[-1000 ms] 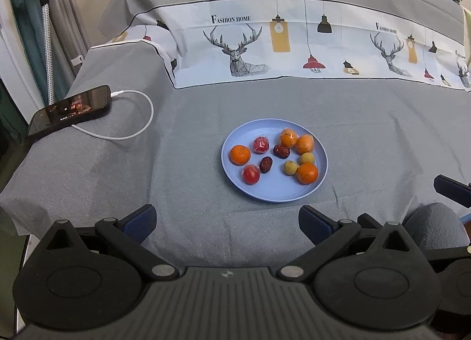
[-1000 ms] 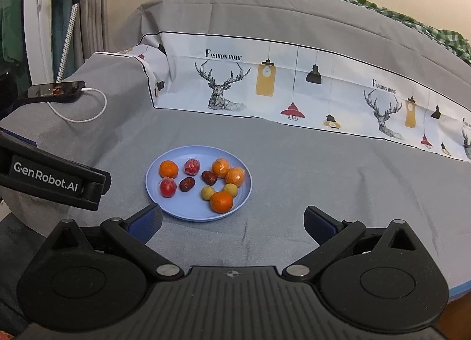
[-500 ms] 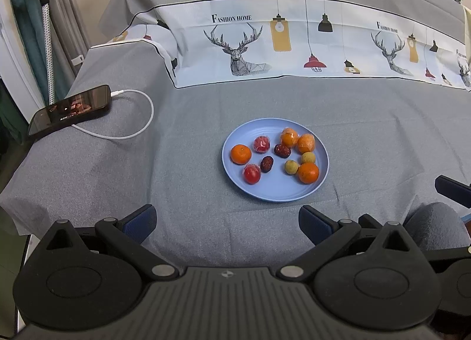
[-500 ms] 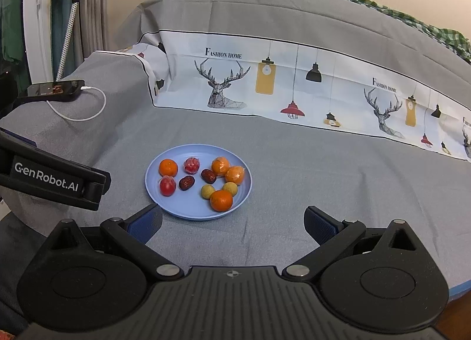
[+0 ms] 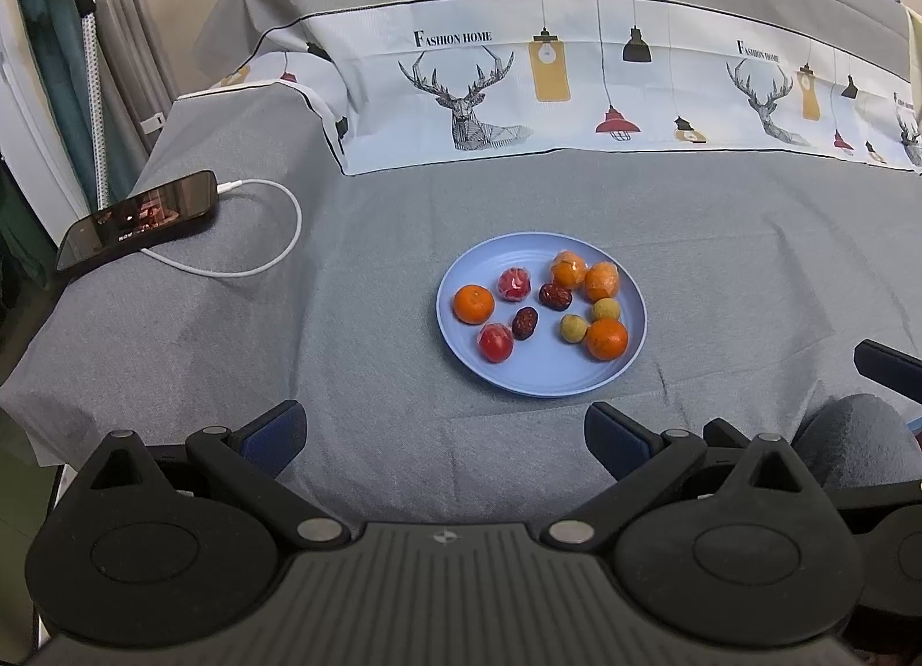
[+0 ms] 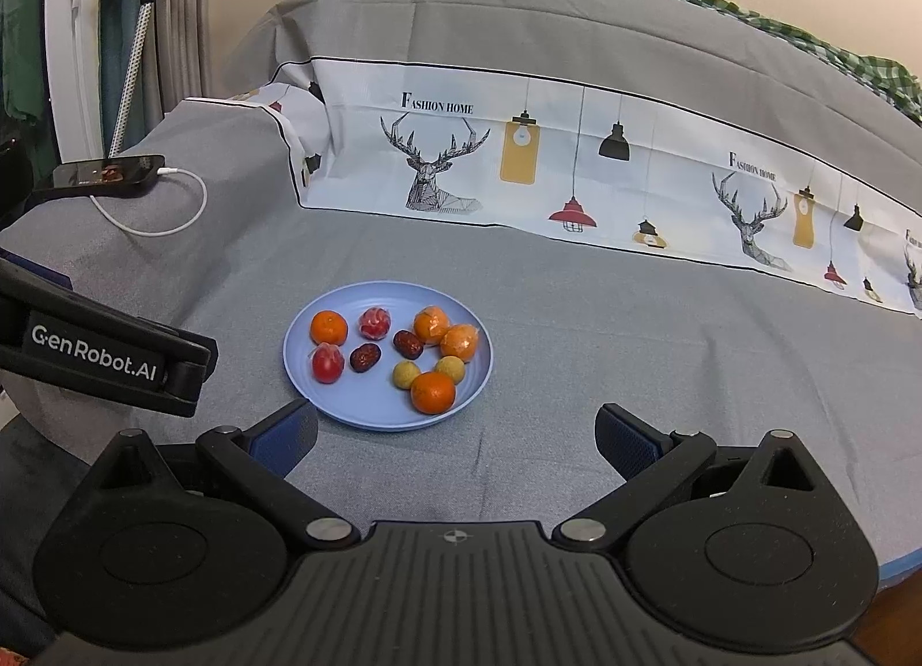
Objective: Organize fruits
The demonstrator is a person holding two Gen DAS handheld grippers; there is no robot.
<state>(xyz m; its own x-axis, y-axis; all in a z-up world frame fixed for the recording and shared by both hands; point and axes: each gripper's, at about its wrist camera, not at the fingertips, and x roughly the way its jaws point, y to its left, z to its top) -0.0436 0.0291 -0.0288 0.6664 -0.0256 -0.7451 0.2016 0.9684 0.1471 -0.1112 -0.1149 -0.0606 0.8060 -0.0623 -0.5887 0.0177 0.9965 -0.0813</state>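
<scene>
A grey printed bedsheet (image 5: 403, 216) covers everything. A black phone (image 5: 138, 219) lies far left. Mid-sheet, the round blue plastic plate (image 5: 541, 378) carries small mixed fruits (image 5: 606, 339). Left gripper (image 5: 444, 432) and right gripper (image 6: 455, 432) hover spread wide, empty.

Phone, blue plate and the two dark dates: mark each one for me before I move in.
phone (image 5: 138, 219), left wrist view, middle of its dark screen.
blue plate (image 5: 541, 378), left wrist view, bare near rim.
left date (image 5: 525, 322), left wrist view, its centre.
right date (image 5: 555, 296), left wrist view, its centre.

Grey-sheeted bed (image 5: 403, 193): blue plate (image 5: 536, 383) mid-surface; phone (image 5: 138, 219) with white cable (image 5: 276, 257) far left.
</scene>
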